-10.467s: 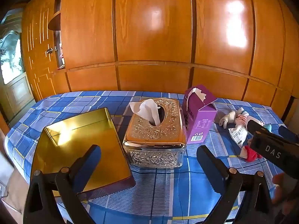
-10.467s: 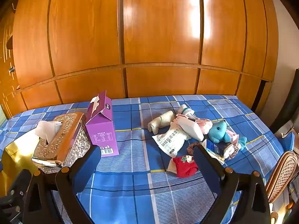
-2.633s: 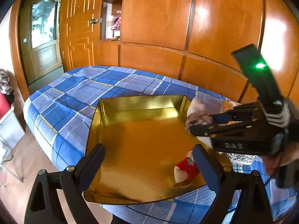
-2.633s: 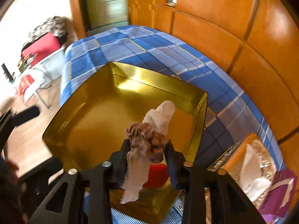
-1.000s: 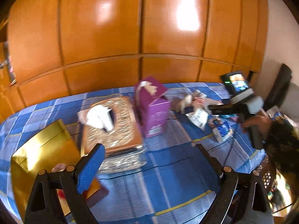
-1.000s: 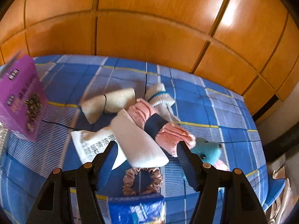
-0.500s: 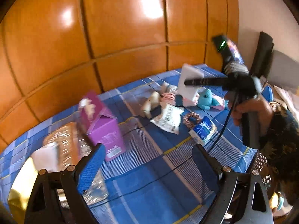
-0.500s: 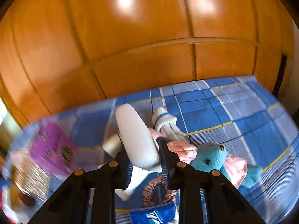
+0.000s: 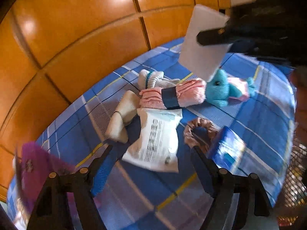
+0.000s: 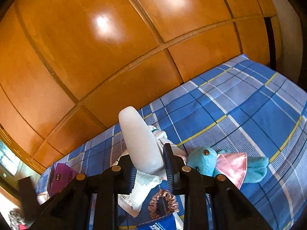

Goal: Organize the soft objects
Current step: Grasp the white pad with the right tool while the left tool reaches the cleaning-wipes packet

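My right gripper (image 10: 148, 163) is shut on a white flat soft pad (image 10: 140, 141) and holds it in the air above the pile; the pad also shows in the left wrist view (image 9: 203, 44). My left gripper (image 9: 151, 168) is open and empty, low over a white printed packet (image 9: 155, 140). On the blue plaid cloth (image 9: 259, 118) lie a pink sock roll with a dark band (image 9: 172, 95), beige socks (image 9: 122, 115), a white sock with a teal stripe (image 9: 151, 78), a blue plush toy (image 9: 222, 92) and a pink scrunchie (image 9: 199, 132).
A blue tissue pack (image 9: 228, 149) lies right of the scrunchie. A purple carton (image 9: 32, 172) stands at the left. Wooden wall panels (image 9: 86, 28) rise behind the table. A wicker chair (image 9: 295, 182) stands past the table's right edge.
My right gripper has lifted the white pad higher off the pile. My left gripper has swung right and closer, from the purple carton toward the pile of soft things.
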Tool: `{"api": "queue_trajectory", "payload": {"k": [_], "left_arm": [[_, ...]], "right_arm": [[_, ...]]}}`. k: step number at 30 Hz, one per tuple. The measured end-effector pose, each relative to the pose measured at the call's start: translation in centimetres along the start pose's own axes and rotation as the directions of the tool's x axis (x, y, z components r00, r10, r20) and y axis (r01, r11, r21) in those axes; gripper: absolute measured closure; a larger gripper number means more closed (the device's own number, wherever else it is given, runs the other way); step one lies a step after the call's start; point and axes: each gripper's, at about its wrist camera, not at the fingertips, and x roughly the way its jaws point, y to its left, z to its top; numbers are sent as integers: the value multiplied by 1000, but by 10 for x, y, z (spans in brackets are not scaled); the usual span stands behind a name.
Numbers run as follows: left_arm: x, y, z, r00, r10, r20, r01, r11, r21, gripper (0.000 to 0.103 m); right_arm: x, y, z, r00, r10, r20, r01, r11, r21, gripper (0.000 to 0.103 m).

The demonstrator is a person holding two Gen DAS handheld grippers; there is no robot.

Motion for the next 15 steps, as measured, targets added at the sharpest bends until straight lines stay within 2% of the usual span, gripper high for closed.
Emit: {"api": "queue_trajectory", "payload": {"k": [10, 11, 12, 14, 15], "left_arm": [[73, -6, 23, 991, 2, -132, 5, 999, 52, 24], [81, -4, 22, 988, -10, -154, 16, 999, 37, 36], [85, -2, 22, 985, -35, -169, 38, 999, 13, 43], [83, 5, 20, 986, -65, -152, 59, 997, -44, 54], [80, 8, 18, 986, -77, -151, 68, 995, -67, 56]], "right_arm": [[2, -8, 1, 1000, 21, -2, -21, 999, 30, 78], [2, -9, 1, 1000, 20, -4, -20, 999, 34, 78], [2, -9, 1, 1000, 19, -6, -19, 999, 34, 78], [3, -8, 0, 1000, 11, -8, -10, 1000, 24, 78], [2, -7, 0, 1000, 10, -8, -10, 1000, 21, 78]]}}
